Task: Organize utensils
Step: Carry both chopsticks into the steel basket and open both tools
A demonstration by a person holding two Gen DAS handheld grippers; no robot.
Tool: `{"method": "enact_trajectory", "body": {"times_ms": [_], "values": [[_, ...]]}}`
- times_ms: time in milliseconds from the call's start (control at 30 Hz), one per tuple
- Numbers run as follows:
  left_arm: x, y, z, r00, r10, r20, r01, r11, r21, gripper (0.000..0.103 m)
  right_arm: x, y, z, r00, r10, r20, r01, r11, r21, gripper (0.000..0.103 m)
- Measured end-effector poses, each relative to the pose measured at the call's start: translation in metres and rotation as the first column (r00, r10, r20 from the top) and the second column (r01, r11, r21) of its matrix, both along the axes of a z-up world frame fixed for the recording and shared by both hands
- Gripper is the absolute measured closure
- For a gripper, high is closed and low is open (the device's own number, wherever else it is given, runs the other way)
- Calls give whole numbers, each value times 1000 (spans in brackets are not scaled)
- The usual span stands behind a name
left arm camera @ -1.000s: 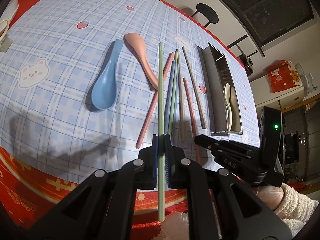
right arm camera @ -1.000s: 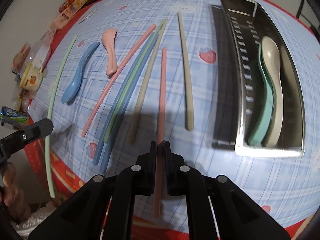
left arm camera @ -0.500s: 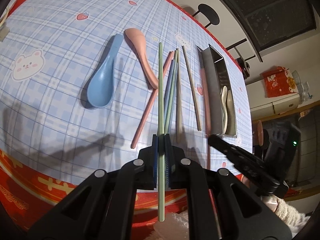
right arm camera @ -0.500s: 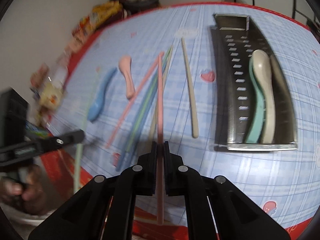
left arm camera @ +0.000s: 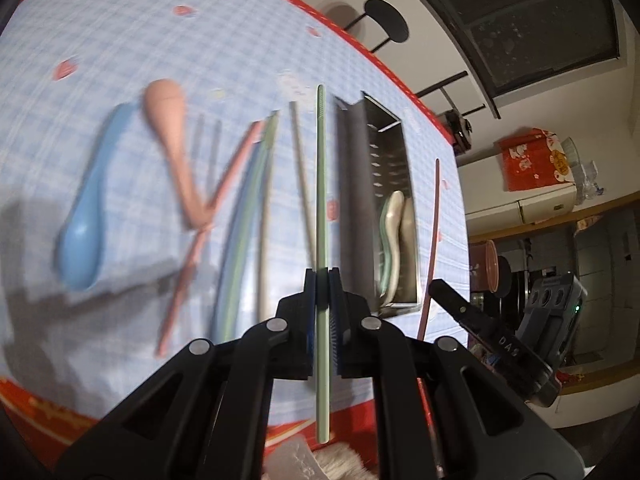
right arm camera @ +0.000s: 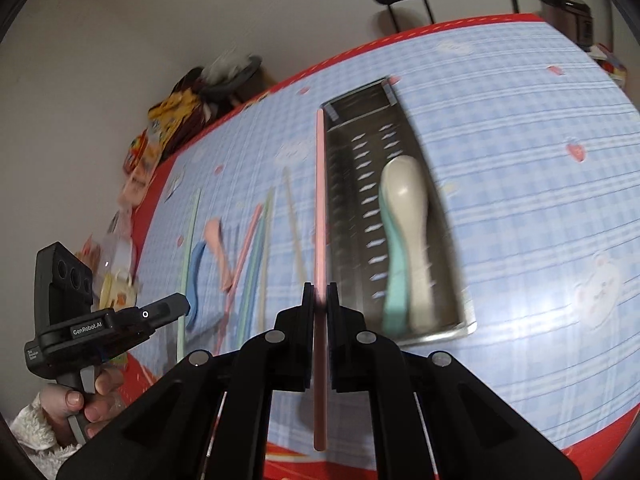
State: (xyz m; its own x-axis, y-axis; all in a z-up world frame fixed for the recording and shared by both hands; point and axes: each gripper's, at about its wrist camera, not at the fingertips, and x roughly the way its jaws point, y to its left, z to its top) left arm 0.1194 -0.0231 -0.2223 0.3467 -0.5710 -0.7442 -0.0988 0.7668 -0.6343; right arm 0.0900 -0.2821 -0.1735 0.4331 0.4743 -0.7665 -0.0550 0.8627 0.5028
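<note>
Left gripper (left arm camera: 321, 276) pinches a green chopstick (left arm camera: 321, 184) tight, held above the checked tablecloth (left arm camera: 200, 32). Right gripper (right arm camera: 319, 292) clamps a pink chopstick (right arm camera: 320, 200), lifted just beside the metal tray (right arm camera: 464, 322). Two spoons (right arm camera: 408, 216) lie inside that tray; more chopsticks and two spoons lie loose on the cloth.
</note>
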Motion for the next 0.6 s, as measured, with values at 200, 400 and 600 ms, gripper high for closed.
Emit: {"method": "enact_trajectory", "body": {"times_ms": [200, 400, 600], "values": [[38, -49, -3, 997, -71, -6, 71, 998, 0, 93, 18, -23, 1, 999, -52, 11, 52, 999, -14, 97], [74, -88, -8, 993, -117, -8, 117, 993, -10, 93, 37, -36, -1, 998, -68, 19, 68, 998, -18, 97], [107, -119, -26, 989, -142, -44, 141, 990, -27, 93, 52, -42, -8, 997, -82, 7, 82, 996, -22, 97]]}}
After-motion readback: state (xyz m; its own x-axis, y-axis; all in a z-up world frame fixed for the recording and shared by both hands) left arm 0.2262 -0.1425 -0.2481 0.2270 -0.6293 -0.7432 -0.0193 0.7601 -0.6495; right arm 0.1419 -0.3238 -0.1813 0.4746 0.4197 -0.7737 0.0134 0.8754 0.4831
